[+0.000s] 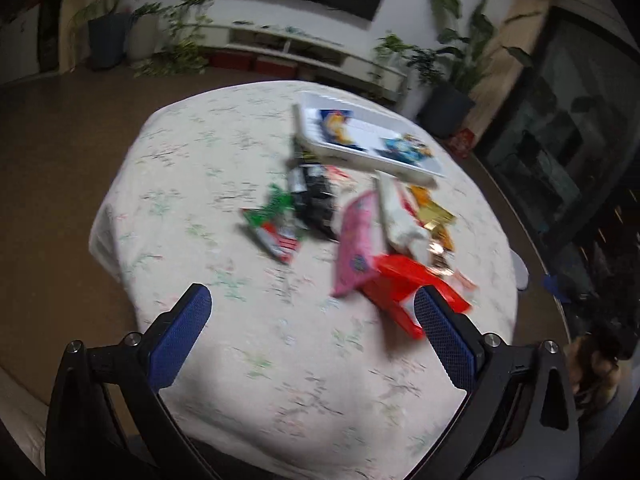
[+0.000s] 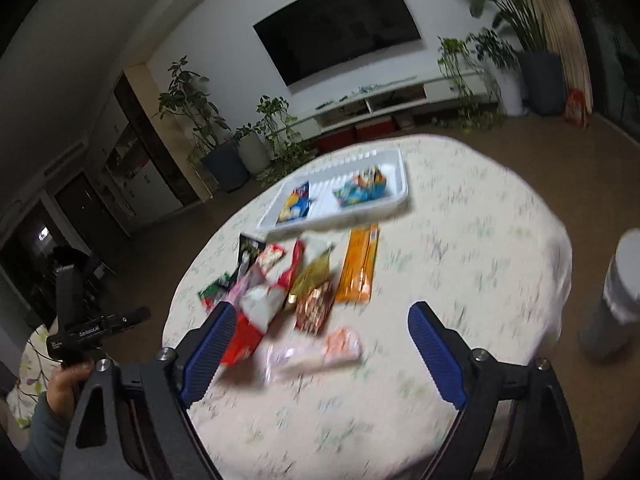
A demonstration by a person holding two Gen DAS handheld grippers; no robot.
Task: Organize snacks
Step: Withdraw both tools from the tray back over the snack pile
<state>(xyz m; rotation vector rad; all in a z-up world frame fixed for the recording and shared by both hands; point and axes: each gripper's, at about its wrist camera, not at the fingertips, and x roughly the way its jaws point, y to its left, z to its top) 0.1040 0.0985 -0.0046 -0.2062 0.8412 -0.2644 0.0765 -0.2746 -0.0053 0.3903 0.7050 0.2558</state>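
Floral cloth drapes the round table (image 1: 224,360), crinkly snack packets (image 2: 312,280) heaped mid-frame below a ribbed white tray (image 2: 396,204). Left gripper (image 1: 316,340) jaws gape empty. Right gripper (image 2: 318,354) jaws likewise hold nothing.

Worktop (image 2: 460,240) cloth matt, floral print; tray (image 2: 396,196) smooth white plastic; snack packets (image 2: 356,268) glossy foil; tool pads (image 1: 180,340) ribbed blue rubber.

Only one bit of lettering shows at all: small white print on the side of the black left gripper (image 2: 94,330), at the lower left of the right wrist view, too smeared to spell out. The snack packets (image 2: 296,280) are blurred, their printing unreadable.
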